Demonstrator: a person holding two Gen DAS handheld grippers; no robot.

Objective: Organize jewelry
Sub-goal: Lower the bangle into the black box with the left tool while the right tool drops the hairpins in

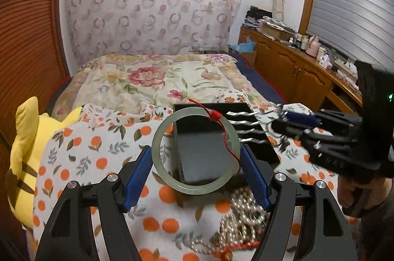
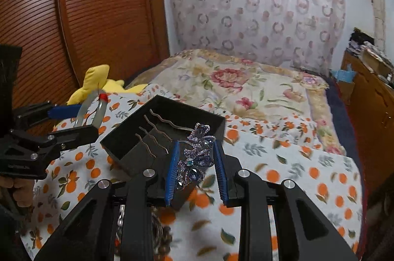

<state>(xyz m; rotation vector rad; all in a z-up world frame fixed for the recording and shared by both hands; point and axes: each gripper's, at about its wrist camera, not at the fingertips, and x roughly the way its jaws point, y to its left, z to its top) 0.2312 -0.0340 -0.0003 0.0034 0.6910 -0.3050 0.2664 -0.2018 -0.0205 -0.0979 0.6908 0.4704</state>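
Note:
My left gripper [image 1: 195, 157] is shut on a pale green jade bangle [image 1: 157, 141] with a red cord [image 1: 216, 116], held upright above the orange-print cloth in front of the black jewelry tray [image 1: 197, 152]. My right gripper [image 2: 195, 155] is shut on a purple rhinestone hair comb [image 2: 197, 157], its wavy metal prongs [image 2: 152, 137] reaching over the black tray [image 2: 162, 110]. The left gripper and bangle [image 2: 85, 108] also show at left in the right wrist view. The right gripper [image 1: 295, 116] shows at right in the left wrist view.
A heap of bead necklaces [image 1: 236, 214] lies on the cloth near me, also in the right wrist view [image 2: 157, 236]. A yellow plush toy [image 1: 27, 150] sits at left. Floral bedding [image 1: 152, 81] lies beyond; a wooden cabinet [image 1: 295, 71] stands at right.

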